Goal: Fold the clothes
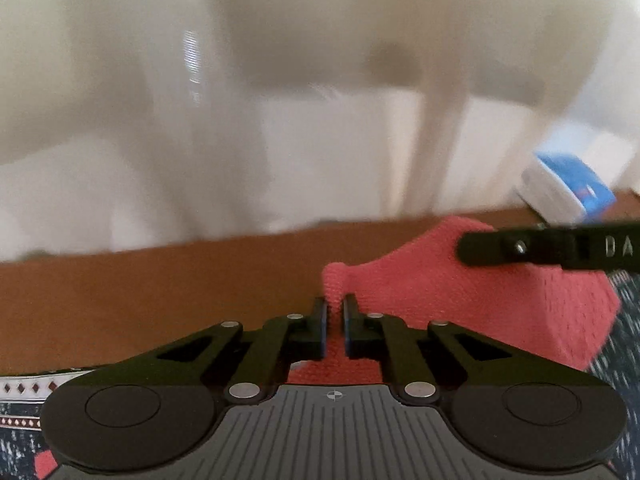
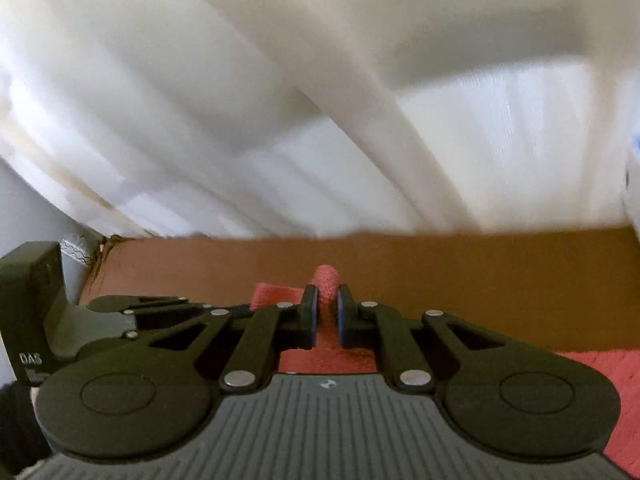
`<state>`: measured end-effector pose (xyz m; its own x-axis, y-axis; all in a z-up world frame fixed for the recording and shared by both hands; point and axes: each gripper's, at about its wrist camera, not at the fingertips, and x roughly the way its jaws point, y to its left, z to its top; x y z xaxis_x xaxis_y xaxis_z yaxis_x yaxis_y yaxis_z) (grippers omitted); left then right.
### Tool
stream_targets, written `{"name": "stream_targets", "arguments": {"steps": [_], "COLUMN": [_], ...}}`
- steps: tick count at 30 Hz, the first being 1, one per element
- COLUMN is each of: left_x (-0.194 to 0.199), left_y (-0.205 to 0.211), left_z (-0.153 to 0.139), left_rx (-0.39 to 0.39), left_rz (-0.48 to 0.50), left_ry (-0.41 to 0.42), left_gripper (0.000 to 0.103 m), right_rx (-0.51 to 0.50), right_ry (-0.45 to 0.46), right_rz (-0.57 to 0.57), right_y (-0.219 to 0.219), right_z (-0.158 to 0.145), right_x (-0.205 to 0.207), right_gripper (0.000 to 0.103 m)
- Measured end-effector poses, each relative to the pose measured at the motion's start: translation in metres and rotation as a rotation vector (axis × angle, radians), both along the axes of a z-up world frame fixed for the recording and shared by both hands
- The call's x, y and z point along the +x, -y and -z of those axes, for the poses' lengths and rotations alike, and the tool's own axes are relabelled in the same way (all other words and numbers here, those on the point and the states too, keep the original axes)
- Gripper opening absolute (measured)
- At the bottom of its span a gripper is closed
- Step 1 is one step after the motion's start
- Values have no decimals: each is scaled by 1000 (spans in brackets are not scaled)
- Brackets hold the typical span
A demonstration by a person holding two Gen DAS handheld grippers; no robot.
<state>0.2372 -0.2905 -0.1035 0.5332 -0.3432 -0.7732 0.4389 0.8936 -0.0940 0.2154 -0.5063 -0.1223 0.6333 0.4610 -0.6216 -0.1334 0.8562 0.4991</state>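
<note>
Left wrist view: we see the left gripper [image 1: 334,312] with its jaws drawn together on a pinched ridge of the red garment [image 1: 472,300]; the cloth bunches up just past the fingertips [image 1: 320,320]. The garment lies on the brown surface [image 1: 140,292], and from the pinch it stretches away to the right, where the right gripper [image 1: 548,248] enters as a dark bar across the cloth. A patterned dark fabric [image 1: 624,340] lies just beside the garment on its right and shows again at lower left. A blue and white box [image 1: 568,188] sits behind the garment, near the pale curtain [image 1: 200,100].

Right wrist view: we note the right gripper [image 2: 325,312] likewise clamped on a fold of the red garment [image 2: 600,392], a small roll of cloth standing up between the pads. The left gripper [image 2: 132,316] lies just beside it, to the left of the garment's pinched edge.

Judgement: both edges are gripped, so the fold step is in hand with the carry-over not yet done. The next move calls for lifting both pinches together, keeping the edge taut between them, then laying it across the rest of the garment. Uneven travel would skew the fold.
</note>
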Motion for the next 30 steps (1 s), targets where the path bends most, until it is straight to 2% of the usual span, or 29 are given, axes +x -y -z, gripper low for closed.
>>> {"name": "stream_targets", "arguments": {"steps": [2, 5, 6, 7, 8, 9, 10, 12, 13, 16, 19, 21, 24, 26, 30], "left_x": [7, 13, 13, 13, 13, 14, 13, 12, 10, -7, -48, -81, -130, -160, -201], "left_y": [1, 9, 11, 13, 13, 14, 13, 7, 1, -21, -49, -63, -80, -84, -96], "left_z": [6, 19, 22, 25, 25, 25, 25, 18, 11, -15, -38, -43, -32, -20, 3], "left_rx": [2, 50, 65, 75, 81, 89, 98, 102, 91, 41, -30, -56, -70, -76, -136], "left_rz": [-33, -44, -45, -48, -52, -60, -66, -71, -76, -90, -70, -35, 6, 11, -62], "left_ry": [-16, -21, -18, -9, -2, 4, 7, 11, 18, 50, 52, 15, -68, -126, -224], "left_gripper": [3, 3, 7, 26, 27, 34, 44, 56, 56, 58, 61, 65, 65, 66, 76], "right_rx": [-43, -85, -104, -118, -128, -137, -146, -167, -162, -140, -130, -138, -149, -147, -147], "right_ry": [-5, -35, -40, -45, -53, -63, -78, -89, -78, -7, 64, 70, 74, 27, -77], "right_rz": [26, 43, 43, 44, 46, 49, 54, 77, 85, 105, 94, 75, 48, 54, 79], "right_y": [-5, -13, -16, -18, -19, -20, -21, -17, -4, 9, 20, 23, 28, 28, 26], "right_z": [6, 20, 23, 27, 30, 33, 37, 36, 28, 1, -29, -36, -46, -37, -14], "right_x": [7, 18, 20, 22, 23, 25, 27, 25, 15, -9, -51, -88, -143, -174, -226], "right_gripper": [11, 11, 11, 11, 12, 13, 20, 35, 40, 40, 44, 47, 47, 47, 47]}}
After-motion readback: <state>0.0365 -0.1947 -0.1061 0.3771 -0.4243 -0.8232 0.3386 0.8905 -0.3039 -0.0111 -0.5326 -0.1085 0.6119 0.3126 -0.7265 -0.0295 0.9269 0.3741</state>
